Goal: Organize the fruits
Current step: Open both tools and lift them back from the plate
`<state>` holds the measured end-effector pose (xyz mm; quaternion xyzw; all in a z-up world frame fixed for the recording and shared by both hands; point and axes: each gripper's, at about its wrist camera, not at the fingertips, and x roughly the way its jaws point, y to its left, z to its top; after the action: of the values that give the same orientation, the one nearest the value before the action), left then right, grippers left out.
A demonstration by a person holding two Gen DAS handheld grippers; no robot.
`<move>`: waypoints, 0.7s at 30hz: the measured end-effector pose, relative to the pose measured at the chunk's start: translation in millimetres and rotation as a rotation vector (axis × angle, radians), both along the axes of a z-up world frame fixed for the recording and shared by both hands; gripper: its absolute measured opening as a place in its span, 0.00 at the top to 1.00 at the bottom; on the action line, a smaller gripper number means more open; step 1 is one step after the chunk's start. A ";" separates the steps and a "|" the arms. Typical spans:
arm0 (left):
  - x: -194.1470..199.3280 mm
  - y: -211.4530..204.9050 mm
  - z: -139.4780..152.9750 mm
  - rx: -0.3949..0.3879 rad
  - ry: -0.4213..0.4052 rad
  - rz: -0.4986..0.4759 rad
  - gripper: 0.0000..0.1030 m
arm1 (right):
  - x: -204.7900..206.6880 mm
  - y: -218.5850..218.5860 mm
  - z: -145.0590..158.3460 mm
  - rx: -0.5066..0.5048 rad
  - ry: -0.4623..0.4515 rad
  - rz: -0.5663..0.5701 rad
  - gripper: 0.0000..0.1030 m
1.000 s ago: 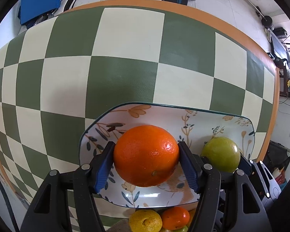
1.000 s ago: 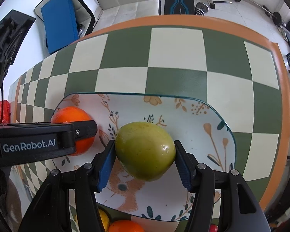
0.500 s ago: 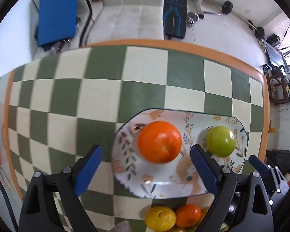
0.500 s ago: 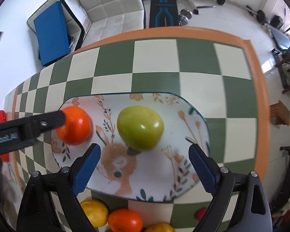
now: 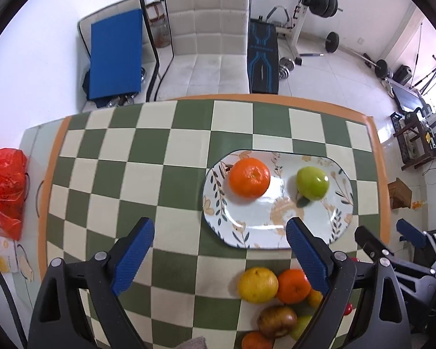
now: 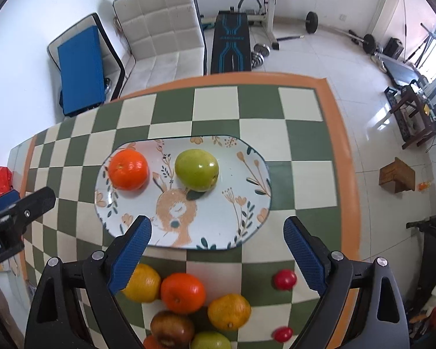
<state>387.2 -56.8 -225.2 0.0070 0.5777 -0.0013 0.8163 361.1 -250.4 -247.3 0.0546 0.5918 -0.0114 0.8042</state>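
Jaws of left gripper (image 5: 219,250) and right gripper (image 6: 216,245) stand wide apart, empty, having released and lifted. Round orange fruit (image 5: 249,177) and green apple (image 5: 312,182) now rest on the floral oval plate (image 5: 218,218); heaped loose fruits (image 6: 183,305) remain unsorted.

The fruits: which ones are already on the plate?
Only two: the orange and the green apple, side by side on the flowered plate. The other fruits lie in a heap on the checkered cloth.

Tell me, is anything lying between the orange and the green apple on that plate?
No. Between the orange and green apple only bare plate shows, clearest in the right wrist view.
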 end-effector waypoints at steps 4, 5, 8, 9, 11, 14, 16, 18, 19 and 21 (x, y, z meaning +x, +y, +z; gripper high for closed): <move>-25.1 -3.9 21.5 0.000 -0.046 -0.017 0.10 | -25.1 -1.1 30.7 -0.009 -0.050 0.003 0.08; -29.4 -5.1 25.1 0.000 -0.054 -0.020 0.10 | -32.8 -1.3 40.0 -0.005 -0.063 0.005 0.08; -46.5 -8.4 38.0 -0.011 -0.074 -0.031 0.10 | -50.0 -2.0 60.5 -0.001 -0.093 0.004 0.08; -52.3 -9.7 42.7 -0.013 -0.083 -0.033 0.10 | -56.1 -1.8 67.4 -0.003 -0.104 0.006 0.08; -61.4 -11.1 50.2 -0.021 -0.098 -0.036 0.10 | -68.9 -0.6 82.5 -0.001 -0.128 0.010 0.08; -74.0 -13.1 60.1 -0.031 -0.120 -0.042 0.10 | -85.8 -0.3 100.5 0.001 -0.156 0.007 0.08; -81.1 -13.6 64.4 -0.043 -0.123 -0.039 0.10 | -95.1 -0.5 110.2 -0.001 -0.172 0.004 0.08; -87.2 -14.5 67.7 -0.045 -0.131 -0.041 0.10 | -103.4 -0.3 117.1 0.001 -0.183 0.002 0.08; -89.5 -14.9 69.0 -0.046 -0.133 -0.040 0.10 | -107.8 -0.3 120.0 0.002 -0.189 -0.001 0.08; -93.7 -15.0 70.5 -0.044 -0.138 -0.035 0.10 | -114.6 -1.7 124.1 0.015 -0.205 -0.010 0.08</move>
<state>293.5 -71.8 -154.7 -0.0007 0.5198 -0.0279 0.8538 246.5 -252.1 -123.1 0.0644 0.5064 -0.0051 0.8599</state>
